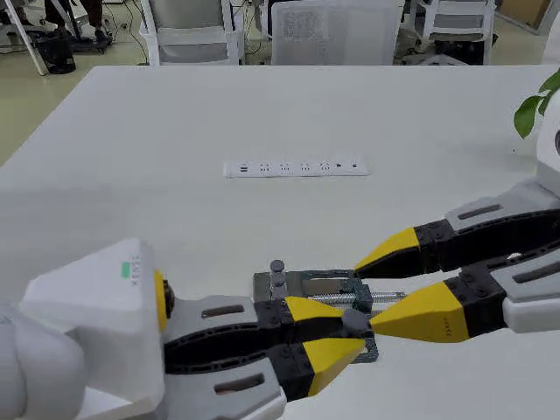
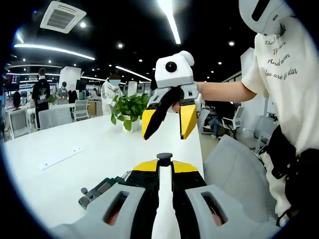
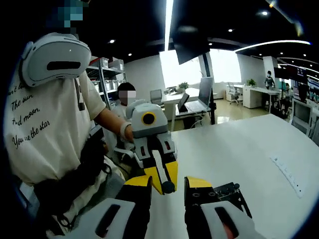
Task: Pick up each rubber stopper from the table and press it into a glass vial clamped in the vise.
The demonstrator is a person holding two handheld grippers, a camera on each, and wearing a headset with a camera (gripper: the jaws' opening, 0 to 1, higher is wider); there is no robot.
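A small black vise (image 1: 302, 284) sits on the white table near its front edge, with a glass vial (image 1: 278, 280) upright at its left end under a dark top. My left gripper (image 1: 353, 326) comes in from the lower left, shut on a grey rubber stopper (image 1: 356, 321) just right of the vise. The left gripper view shows the stopper (image 2: 164, 157) pinched at the jaw tips. My right gripper (image 1: 365, 294) comes in from the right and is open, its tips either side of the stopper without touching. In the right gripper view the stopper (image 3: 168, 187) lies between my open jaws.
A white power strip (image 1: 296, 167) lies across the middle of the table (image 1: 175, 131). Green plant leaves (image 1: 529, 109) hang at the right edge. White chairs (image 1: 337, 31) stand behind the far edge. Other people stand in the office background.
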